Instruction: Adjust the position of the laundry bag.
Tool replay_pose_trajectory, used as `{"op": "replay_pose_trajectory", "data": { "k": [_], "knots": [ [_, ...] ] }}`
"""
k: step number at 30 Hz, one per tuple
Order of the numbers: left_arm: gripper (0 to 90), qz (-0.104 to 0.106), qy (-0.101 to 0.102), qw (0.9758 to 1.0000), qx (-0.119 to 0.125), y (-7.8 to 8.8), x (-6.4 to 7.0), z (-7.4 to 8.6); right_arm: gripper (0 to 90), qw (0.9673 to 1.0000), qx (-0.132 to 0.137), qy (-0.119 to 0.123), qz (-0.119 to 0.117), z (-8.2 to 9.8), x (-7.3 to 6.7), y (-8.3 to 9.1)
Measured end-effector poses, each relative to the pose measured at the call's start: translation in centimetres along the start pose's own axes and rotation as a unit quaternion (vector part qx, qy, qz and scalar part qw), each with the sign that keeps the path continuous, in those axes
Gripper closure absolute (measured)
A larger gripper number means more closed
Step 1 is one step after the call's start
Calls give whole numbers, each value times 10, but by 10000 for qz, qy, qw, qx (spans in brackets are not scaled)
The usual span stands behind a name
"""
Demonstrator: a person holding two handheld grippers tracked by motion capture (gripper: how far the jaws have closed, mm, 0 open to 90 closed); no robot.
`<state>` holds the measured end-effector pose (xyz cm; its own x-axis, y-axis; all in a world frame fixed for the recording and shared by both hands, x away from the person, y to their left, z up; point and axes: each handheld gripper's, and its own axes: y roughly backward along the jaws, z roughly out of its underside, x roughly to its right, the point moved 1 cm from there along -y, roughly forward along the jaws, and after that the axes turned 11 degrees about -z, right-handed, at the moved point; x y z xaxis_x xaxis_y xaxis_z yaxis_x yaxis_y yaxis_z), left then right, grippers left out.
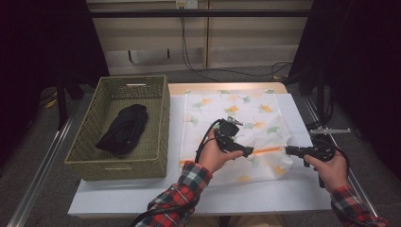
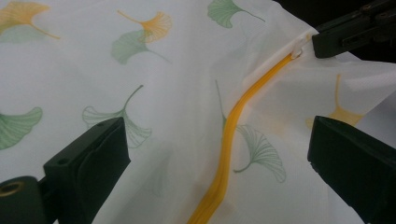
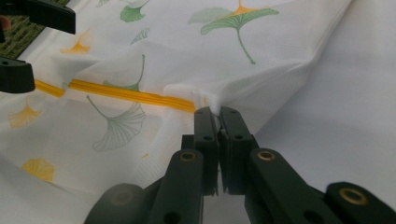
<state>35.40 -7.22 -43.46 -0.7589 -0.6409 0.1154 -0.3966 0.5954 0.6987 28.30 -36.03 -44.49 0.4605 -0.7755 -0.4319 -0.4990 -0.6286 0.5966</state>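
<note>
A lab-like recording booth: black curtains [image 1: 373, 71], metal rails [image 1: 40, 170], trailing cables [image 1: 227, 71].

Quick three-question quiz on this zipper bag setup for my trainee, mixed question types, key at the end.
1. True or false: the right tongs are shut on the end of the ginkgo-print mesh bag by its orange zipper.
2. The left tongs are: A) open over the zipper B) shut on the zipper C) inside the basket.
3. What lies in the wicker basket?

Key: 1 true; 2 A; 3 a black bundled cloth.
</note>
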Motion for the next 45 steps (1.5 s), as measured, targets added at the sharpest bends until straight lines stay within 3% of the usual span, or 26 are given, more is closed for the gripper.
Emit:
{"op": "replay_pose_trajectory", "data": {
  "k": [8,13,15,22,24,28,30,36,38,43,45],
  "knots": [
    [59,165,-69,9998,0,-6,15,-9,866,10000,24,68,-61,-1,-5,-2],
    [94,318,-72,9995,-38,-13,24,-12,866,9999,38,8,-113,-1,-6,-1],
    [117,370,-69,9993,2,-17,27,-14,866,9999,48,105,-121,0,-6,-1],
    [168,523,-154,9985,-30,-25,37,-24,866,9998,79,111,-141,-1,-7,-1],
    [204,573,-117,9983,48,-29,39,-26,866,9998,80,110,-156,-1,-7,-2],
    [301,615,-188,9979,-57,-30,40,-29,866,9998,88,113,-170,-2,-7,-2],
    [345,721,-108,9973,-28,-32,42,-30,866,9998,91,99,-175,-2,-7,-2],
    [409,846,-260,9961,7,-36,46,-32,866,9997,103,79,-209,-3,-6,-3],
    [428,785,-421,9960,14,-36,47,-32,866,9997,103,63,-200,-3,-7,-3],
    [443,891,-415,9951,133,-41,50,-34,866,9996,109,44,-241,-3,-6,-4],
    [453,839,-531,9950,139,-42,50,-34,866,9996,112,52,-247,-3,-6,-4]
  ]
}}
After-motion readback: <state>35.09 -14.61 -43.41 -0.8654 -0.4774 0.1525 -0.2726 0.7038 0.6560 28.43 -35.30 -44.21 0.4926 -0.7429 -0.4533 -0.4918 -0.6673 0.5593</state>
